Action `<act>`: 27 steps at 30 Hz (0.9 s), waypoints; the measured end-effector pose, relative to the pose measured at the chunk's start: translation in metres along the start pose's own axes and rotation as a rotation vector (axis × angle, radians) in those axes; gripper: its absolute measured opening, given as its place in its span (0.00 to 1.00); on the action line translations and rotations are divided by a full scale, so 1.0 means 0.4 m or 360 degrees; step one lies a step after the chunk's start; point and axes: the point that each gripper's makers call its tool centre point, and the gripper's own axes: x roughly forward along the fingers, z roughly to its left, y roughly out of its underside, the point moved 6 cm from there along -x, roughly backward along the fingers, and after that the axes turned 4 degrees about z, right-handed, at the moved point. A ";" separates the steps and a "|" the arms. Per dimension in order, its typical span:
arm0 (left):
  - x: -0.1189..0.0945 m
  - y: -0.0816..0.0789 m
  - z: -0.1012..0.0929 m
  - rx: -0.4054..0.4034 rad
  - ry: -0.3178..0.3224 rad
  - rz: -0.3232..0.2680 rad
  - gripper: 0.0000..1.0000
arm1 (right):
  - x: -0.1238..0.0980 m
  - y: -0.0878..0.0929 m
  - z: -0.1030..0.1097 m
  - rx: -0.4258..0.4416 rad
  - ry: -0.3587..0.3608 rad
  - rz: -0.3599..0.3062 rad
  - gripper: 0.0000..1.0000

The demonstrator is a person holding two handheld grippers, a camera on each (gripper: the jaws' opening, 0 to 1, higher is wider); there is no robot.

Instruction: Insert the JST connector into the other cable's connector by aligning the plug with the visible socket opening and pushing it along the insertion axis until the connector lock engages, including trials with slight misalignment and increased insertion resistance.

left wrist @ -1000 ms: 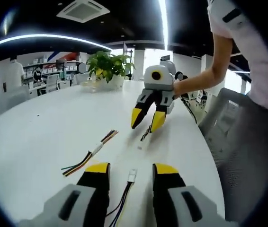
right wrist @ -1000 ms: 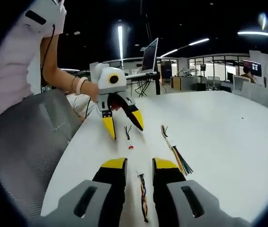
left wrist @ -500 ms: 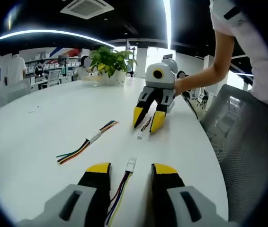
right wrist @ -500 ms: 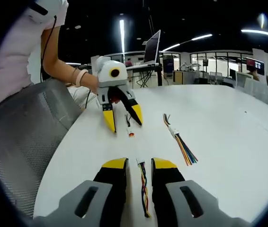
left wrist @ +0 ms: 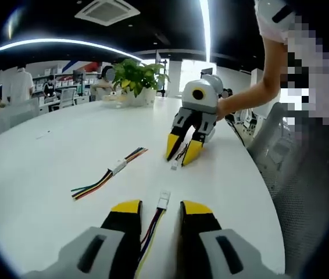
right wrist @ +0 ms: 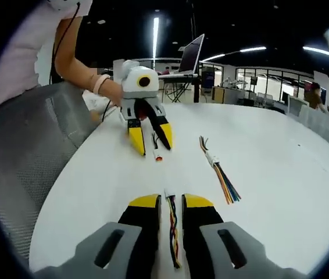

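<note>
Two grippers face each other across a white table (left wrist: 48, 157). My left gripper (left wrist: 161, 204) is open, its jaws either side of a cable whose white JST connector (left wrist: 164, 199) lies just past the tips; the right gripper view shows this left gripper (right wrist: 151, 144) and that connector (right wrist: 158, 156). My right gripper (right wrist: 171, 199) is open with a narrow gap, straddling a multicoloured wire bundle (right wrist: 171, 224). In the left gripper view the right gripper (left wrist: 182, 154) stands tips down on the table, with its cable's small connector (left wrist: 174, 165) in front.
A third, spare cable (left wrist: 117, 168) (right wrist: 214, 165) lies loose beside the line between the grippers. A person's arm (left wrist: 251, 93) holds the far gripper. A mesh chair (left wrist: 286, 174) stands at the table's edge, a potted plant (left wrist: 134, 78) at its far end.
Both pairs of jaws have narrowed around their cables. The two grippers have come a little closer to each other.
</note>
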 end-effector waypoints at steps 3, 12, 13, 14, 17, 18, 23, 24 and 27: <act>0.006 0.000 0.003 -0.0009 -0.0008 -0.0019 0.13 | 0.004 -0.002 0.002 -0.0024 0.0004 0.0001 0.07; 0.010 0.002 0.012 -0.0047 -0.0019 -0.0043 0.05 | 0.006 0.000 -0.001 -0.0024 0.0034 -0.0009 0.05; 0.012 0.007 0.013 -0.0049 -0.0015 -0.0033 0.01 | 0.006 0.000 -0.001 -0.0025 0.0038 -0.0007 0.05; 0.016 0.007 0.014 -0.0047 -0.0004 -0.0039 0.02 | 0.006 -0.001 -0.001 -0.0020 0.0038 -0.0007 0.05; 0.020 0.007 0.018 -0.0037 0.0001 -0.0036 0.01 | 0.005 0.000 -0.002 0.0040 0.0044 -0.0007 0.04; 0.023 0.006 0.021 -0.0028 0.0003 -0.0033 0.01 | 0.005 -0.001 -0.003 0.0046 0.0046 -0.0006 0.04; 0.026 0.004 0.023 -0.0002 0.0008 -0.0027 0.01 | 0.004 -0.005 -0.009 0.0073 0.0058 0.0012 0.04; 0.028 0.004 0.025 0.0000 0.0009 -0.0027 0.01 | 0.004 -0.006 -0.009 0.0072 0.0056 0.0017 0.04; 0.027 0.003 0.024 -0.0006 0.0013 -0.0033 0.01 | 0.002 -0.008 -0.010 0.0095 0.0051 0.0034 0.04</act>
